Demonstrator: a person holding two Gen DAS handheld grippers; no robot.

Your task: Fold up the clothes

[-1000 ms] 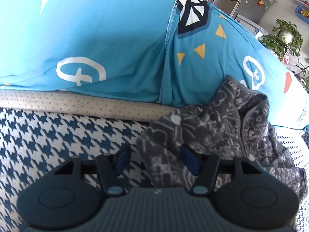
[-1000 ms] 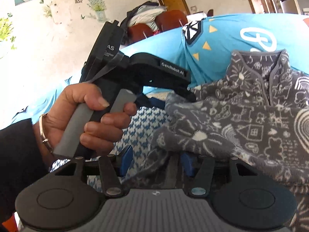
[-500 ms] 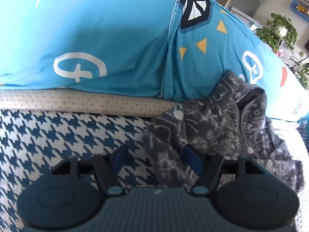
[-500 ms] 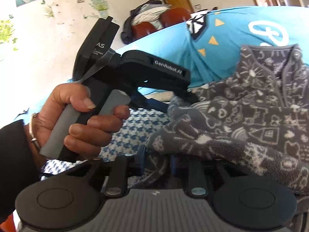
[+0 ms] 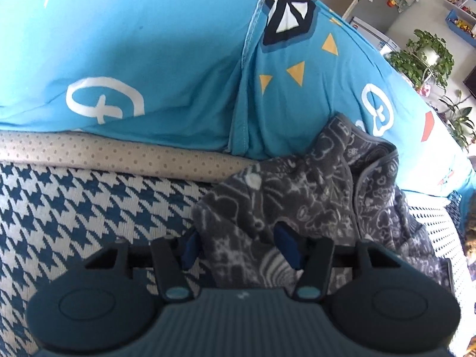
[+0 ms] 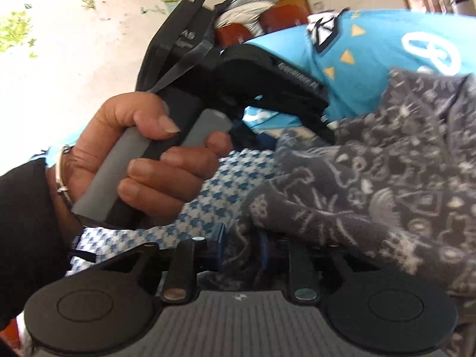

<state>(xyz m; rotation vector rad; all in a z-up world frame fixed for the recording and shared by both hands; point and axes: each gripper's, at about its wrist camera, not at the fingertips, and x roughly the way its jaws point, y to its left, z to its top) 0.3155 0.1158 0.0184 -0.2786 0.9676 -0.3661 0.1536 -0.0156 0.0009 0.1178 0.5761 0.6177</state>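
The soft grey fleece top with white doodle drawings (image 5: pixel 297 202) is lying bunched on the blue and white houndstooth blanket (image 5: pixel 74 208), its collar pointing far and right toward the bright blue cushion (image 5: pixel 163 59). Its long axis is running from near to far. The left gripper (image 5: pixel 239 245) is standing wide around a fold. The right gripper (image 6: pixel 241 247) is squeezing narrow on the hem. The top's right side is getting cut off. A hand (image 6: pixel 139 154) is gripping the left handle. Plants (image 5: pixel 422 56) are standing far away.
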